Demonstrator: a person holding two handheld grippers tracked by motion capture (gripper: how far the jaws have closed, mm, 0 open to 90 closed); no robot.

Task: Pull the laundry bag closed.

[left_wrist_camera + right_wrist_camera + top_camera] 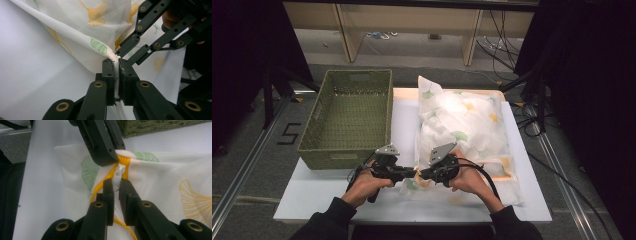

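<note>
Hand-held gripper (115, 185) pinches zipper pull (118, 177) — pillowcase (462, 125) holds pillow.

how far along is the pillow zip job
Done: both claws have hold at the pillow's near corner. In hand: left claw pinches the cover's edge, right claw grips the white zip pull. Left: running the zip; the basket holds nothing.

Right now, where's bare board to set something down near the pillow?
Free: the white board strip in front of the green basket, left of the left hand, and the narrow lane between basket and pillow. The basket looks empty too. Crowded: the pillow's near corner, where the left gripper and right gripper pinch the pillowcase and zipper pull.
</note>
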